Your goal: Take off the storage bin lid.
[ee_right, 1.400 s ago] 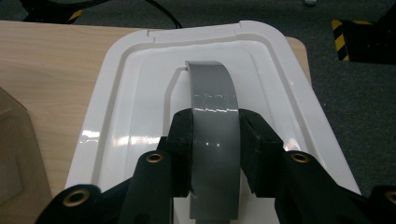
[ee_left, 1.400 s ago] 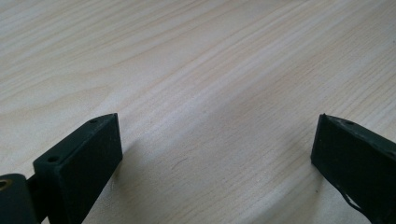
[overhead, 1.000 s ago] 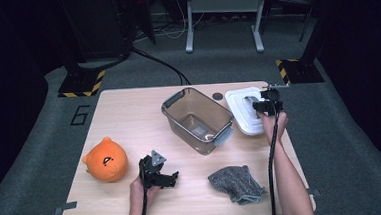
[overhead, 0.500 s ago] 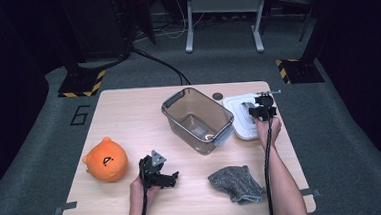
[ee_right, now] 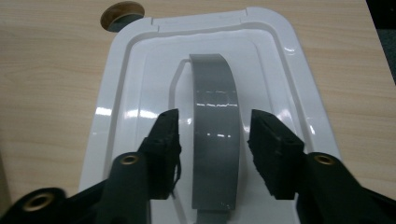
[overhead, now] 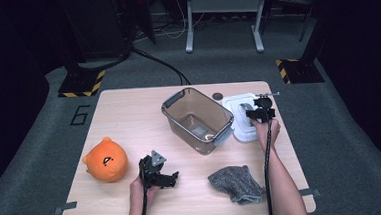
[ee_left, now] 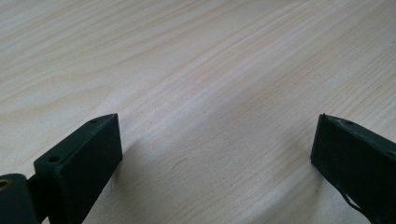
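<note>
A: Right hand-held gripper (ee_right: 212,149)?
B: Partly open, jaws just widening, straddling grey handle (ee_right: 215,135) of white lid (ee_right: 126,121), pads clear of it. Lid flat on bench (overhead: 129,116), at 3 o'clock of clear bin (overhead: 197,120), just beside it.

A: Left hand-held gripper (ee_left: 215,154)?
B: Wide, nothing between jaws, low over bare wood at 6 o'clock edge.

A: Rest?
B: Orange plush (overhead: 105,159) at 9 o'clock of left one, grey cloth (overhead: 235,184) at 3 o'clock.
</note>
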Motion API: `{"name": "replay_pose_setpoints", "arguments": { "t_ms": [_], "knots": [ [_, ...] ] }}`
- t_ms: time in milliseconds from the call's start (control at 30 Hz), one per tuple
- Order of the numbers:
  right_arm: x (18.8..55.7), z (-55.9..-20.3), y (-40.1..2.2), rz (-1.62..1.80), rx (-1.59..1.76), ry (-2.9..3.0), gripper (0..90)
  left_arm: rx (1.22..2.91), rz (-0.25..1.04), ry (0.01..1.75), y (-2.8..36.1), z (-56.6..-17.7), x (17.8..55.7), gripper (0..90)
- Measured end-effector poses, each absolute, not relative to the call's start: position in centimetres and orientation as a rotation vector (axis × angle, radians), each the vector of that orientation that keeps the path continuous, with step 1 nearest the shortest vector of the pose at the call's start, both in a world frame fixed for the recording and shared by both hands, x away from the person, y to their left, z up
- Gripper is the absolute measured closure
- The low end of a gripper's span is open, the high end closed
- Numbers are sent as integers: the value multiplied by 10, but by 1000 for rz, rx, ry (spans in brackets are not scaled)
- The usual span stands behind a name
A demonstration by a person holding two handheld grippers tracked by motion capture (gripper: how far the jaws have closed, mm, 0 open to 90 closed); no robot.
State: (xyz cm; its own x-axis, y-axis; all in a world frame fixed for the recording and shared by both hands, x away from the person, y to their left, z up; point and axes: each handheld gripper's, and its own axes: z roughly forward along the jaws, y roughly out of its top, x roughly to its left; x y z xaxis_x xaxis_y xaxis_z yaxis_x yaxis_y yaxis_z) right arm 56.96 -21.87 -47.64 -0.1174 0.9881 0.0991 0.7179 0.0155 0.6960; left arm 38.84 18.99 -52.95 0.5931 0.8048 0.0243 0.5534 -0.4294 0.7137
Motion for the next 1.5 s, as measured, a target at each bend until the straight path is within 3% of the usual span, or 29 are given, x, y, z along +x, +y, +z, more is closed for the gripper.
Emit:
{"name": "replay_pose_setpoints", "arguments": {
  "t_ms": [233,367,900,1500],
  "knots": [
    [551,-468,-224,928,1693,1917,230,2146,482,1070,190,-530,388,19],
    [536,-465,-228,960,1627,1947,154,2147,482,1070,190,-530,388,18],
    [472,-470,-235,981,1498,2010,45,2142,481,1077,190,-530,389,12],
    [418,-512,-243,903,1452,2043,0,2151,462,1057,192,-530,390,13]
  ]
}}
